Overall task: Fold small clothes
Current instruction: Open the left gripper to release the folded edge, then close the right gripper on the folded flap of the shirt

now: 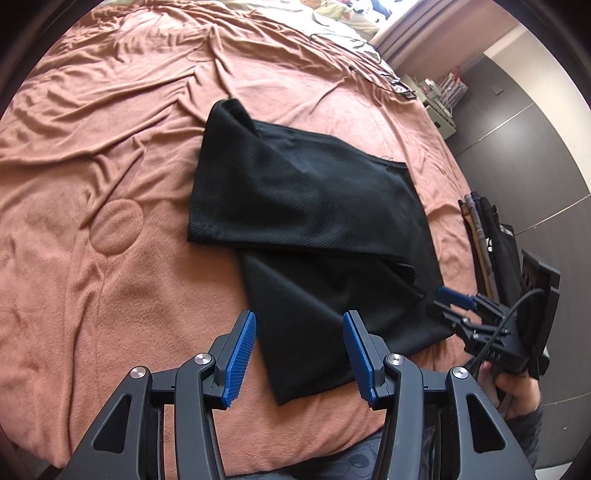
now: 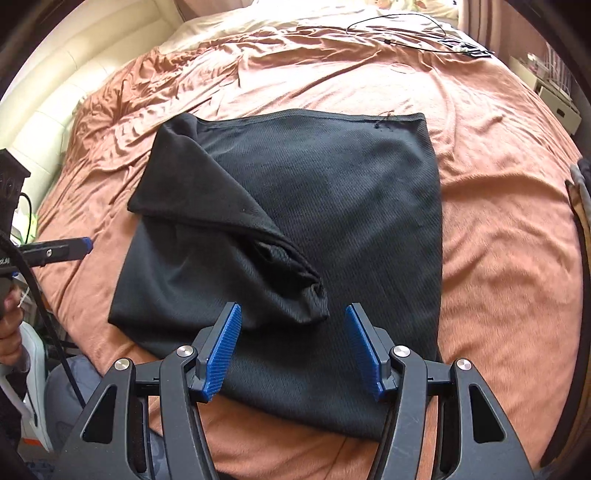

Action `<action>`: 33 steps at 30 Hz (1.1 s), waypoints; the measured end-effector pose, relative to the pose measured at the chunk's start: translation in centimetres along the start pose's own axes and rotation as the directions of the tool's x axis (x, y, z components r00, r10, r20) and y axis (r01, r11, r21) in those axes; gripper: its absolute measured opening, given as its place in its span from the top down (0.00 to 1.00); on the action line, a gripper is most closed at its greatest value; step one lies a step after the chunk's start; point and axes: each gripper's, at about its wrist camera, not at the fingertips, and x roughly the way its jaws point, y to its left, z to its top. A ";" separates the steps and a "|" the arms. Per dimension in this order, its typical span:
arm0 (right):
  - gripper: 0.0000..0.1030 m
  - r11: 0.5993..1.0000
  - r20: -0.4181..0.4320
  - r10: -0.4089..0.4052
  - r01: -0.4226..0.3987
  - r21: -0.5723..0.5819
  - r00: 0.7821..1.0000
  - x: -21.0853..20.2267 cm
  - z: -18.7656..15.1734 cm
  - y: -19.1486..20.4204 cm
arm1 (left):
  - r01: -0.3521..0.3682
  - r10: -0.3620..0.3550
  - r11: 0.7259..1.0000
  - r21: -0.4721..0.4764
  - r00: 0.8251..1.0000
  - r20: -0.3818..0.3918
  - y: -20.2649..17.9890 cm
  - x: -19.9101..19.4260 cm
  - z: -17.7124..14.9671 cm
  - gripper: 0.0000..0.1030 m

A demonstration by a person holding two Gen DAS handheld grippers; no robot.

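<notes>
Left claw (image 1: pixel 299 354) and right claw (image 2: pixel 291 349): both half open, empty, poised over black garment (image 2: pixel 314 206) on bed (image 2: pixel 498 221). Mid-fold, apparently; next, grip near hem, carry across.

garment: we see a black garment (image 2: pixel 332 206) lying on the rust-coloured bedspread (image 2: pixel 498 206), its left flap folded diagonally across the middle.
right gripper: our right gripper (image 2: pixel 293 347) hangs over the garment's near edge, blue pads (image 2: pixel 221 358) apart, nothing between them.
left gripper: our left gripper (image 2: pixel 83 245) shows at the left edge, tip beside the cloth.
far side: a thin black cable (image 2: pixel 406 22) lies on the bed.
</notes>
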 end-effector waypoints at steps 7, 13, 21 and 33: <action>0.45 0.996 -0.031 0.000 -0.003 -0.085 1.000 3.0 2.1 1.1 | -0.020 0.020 1.000 -0.015 0.999 -0.029 1.6 1.1 -0.6 0.50; 0.52 0.987 -0.030 0.042 -0.046 -0.152 0.999 4.6 3.4 1.2 | -0.052 0.051 0.998 -0.021 0.997 -0.053 2.5 1.9 -0.9 0.50; 0.56 0.974 -0.022 0.064 -0.067 -0.214 0.998 4.0 3.7 -0.4 | -0.054 0.051 0.998 -0.040 0.996 -0.071 3.5 2.4 -1.1 0.50; 0.60 0.943 -0.067 0.018 -0.040 -0.332 0.998 5.6 3.1 1.2 | -0.073 0.071 0.997 -0.014 0.993 -0.095 2.8 3.7 -0.8 0.50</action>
